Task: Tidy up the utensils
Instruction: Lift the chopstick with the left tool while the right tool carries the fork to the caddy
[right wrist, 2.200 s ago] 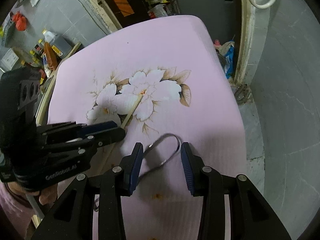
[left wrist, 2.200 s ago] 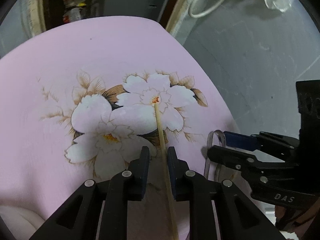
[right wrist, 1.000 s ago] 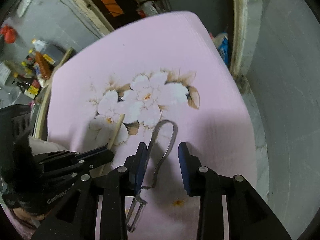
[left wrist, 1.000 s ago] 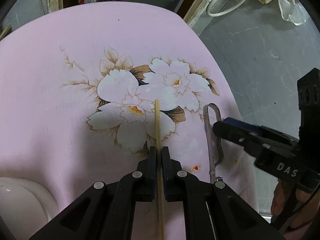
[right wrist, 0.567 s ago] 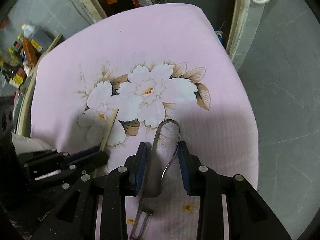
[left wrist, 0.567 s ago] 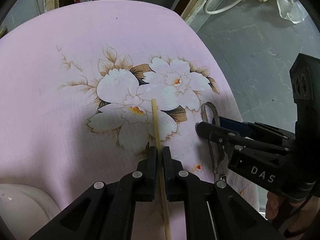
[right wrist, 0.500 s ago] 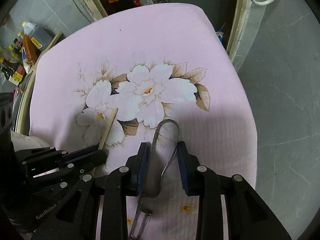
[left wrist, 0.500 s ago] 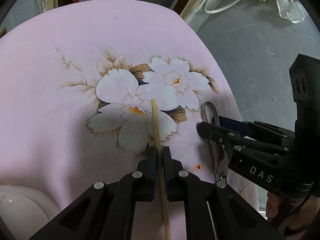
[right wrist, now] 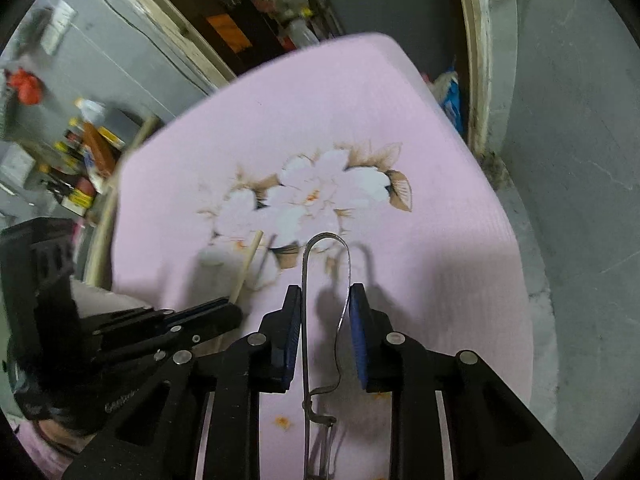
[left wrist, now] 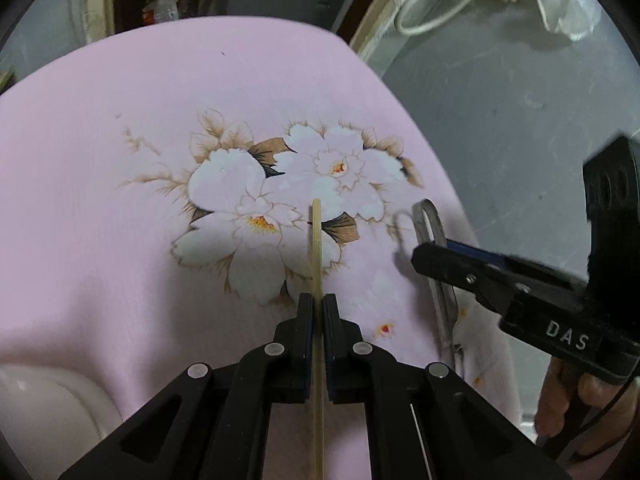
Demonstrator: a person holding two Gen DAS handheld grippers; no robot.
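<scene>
Left tongs [left wrist: 316,312] clamped tight on a single chopstick [left wrist: 316,248]: thin, pale bamboo-colored, straight, blunt squared tip. It runs between the pads and sticks forward over the flower print [left wrist: 288,208] on the pink cloth [left wrist: 120,160] covering the surface; whether its tip touches the cloth is unclear.

Right tongs [right wrist: 325,328] closing around a metal peeler [right wrist: 306,320]: thin silver wire-like frame, rounded loop at the far end, blade part near the bottom edge of the right wrist view. Both pads look pressed on the loop's two sides. Peeler sits to the right of the chopstick, near the cloth's right edge.

A white bowl-like rim [left wrist: 48,400] shows at lower left in the left wrist view.
</scene>
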